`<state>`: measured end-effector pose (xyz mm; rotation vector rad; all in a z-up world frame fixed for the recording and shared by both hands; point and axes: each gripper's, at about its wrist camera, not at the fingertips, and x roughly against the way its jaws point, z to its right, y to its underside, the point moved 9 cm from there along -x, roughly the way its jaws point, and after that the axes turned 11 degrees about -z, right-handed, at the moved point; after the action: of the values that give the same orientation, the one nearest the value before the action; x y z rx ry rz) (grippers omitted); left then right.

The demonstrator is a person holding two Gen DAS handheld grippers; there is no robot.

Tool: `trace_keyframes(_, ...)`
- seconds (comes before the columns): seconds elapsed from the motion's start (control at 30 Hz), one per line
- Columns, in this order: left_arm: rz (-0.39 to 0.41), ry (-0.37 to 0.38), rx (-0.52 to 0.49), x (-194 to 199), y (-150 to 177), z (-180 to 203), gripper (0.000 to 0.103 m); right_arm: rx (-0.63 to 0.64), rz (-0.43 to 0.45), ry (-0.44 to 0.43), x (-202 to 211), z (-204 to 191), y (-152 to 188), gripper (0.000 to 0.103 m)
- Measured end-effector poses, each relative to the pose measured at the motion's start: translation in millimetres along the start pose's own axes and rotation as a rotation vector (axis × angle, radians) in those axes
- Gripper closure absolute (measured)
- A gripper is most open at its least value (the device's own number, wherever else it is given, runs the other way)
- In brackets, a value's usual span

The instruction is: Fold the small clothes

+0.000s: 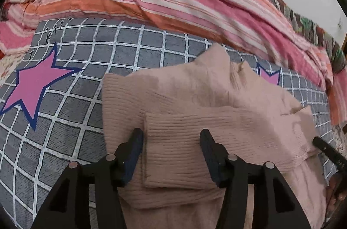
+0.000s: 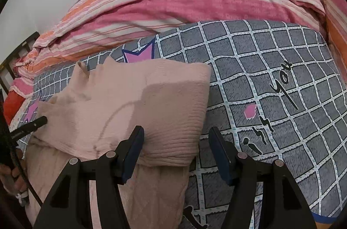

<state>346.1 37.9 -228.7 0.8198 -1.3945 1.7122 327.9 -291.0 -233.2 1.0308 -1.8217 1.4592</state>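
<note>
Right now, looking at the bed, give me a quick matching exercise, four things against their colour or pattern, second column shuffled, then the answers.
Things:
1. sweater
2. star
3. quilt
4. bedsheet

Colour or pattern:
A. grey with a white grid
B. pink and orange stripes
C. plain dusty pink, ribbed
D. bright pink with a dark blue outline

Pairs: 1-C, 2-D, 3-B, 4-A

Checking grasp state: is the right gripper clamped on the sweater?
No: the right gripper stands open, with the pink sweater's folded corner lying between its pads unpinched.
</note>
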Motion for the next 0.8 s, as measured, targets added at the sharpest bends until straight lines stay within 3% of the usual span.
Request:
trace_keyframes(0.03,-0.002,-0.006,-0.011,-1.0,0.5,1.8,0.064,-0.002,-0.001,-0.002,-0.3,-0.1,0.0,0.041)
trace_keyframes(0.07,-0.001,-0.001,-0.019,-0.9,1.5,3.2,0.083,-0.004,-0.005,-0.007,-1.2,0.0,-0.1,0.041)
trace_keyframes(0.1,0.002,0.019,-0.028,0.4,1.8,5.8,0.093,-0.005,-0.007,-0.008,-1.7,0.0,0.2,0.041)
trace_keyframes(0.27,0.135,0.098,-0.024,35.0,-4.5,8.7,0.094,-0.002,0.021,-0.017,3.7,-1.2,-3.1,0.041)
trace_keyframes(0.37,0.184,0.069,0.017,48.9,-9.0,-6.8,0.094,-0.007,0.071,-0.025,13.1,-2.6,-10.3,0.041)
trace_keyframes(0.5,0.154,0.038,0.054,42.0,-9.1,-27.5,0.094,-0.008,0.064,-0.005,6.9,-2.8,-14.8,0.041)
trace_keyframes(0.63,0.094,0.032,0.074,28.3,-3.4,-34.1,0.092,0.003,-0.011,0.036,-13.3,-1.6,-10.5,0.041)
trace_keyframes(0.73,0.051,0.003,0.070,21.0,2.0,-35.1,0.083,-0.009,-0.050,0.067,-24.3,2.6,-7.6,0.041)
trace_keyframes(0.8,0.063,-0.042,0.068,24.8,3.6,-38.5,0.073,-0.020,-0.056,0.067,-26.4,4.4,-7.9,0.041)
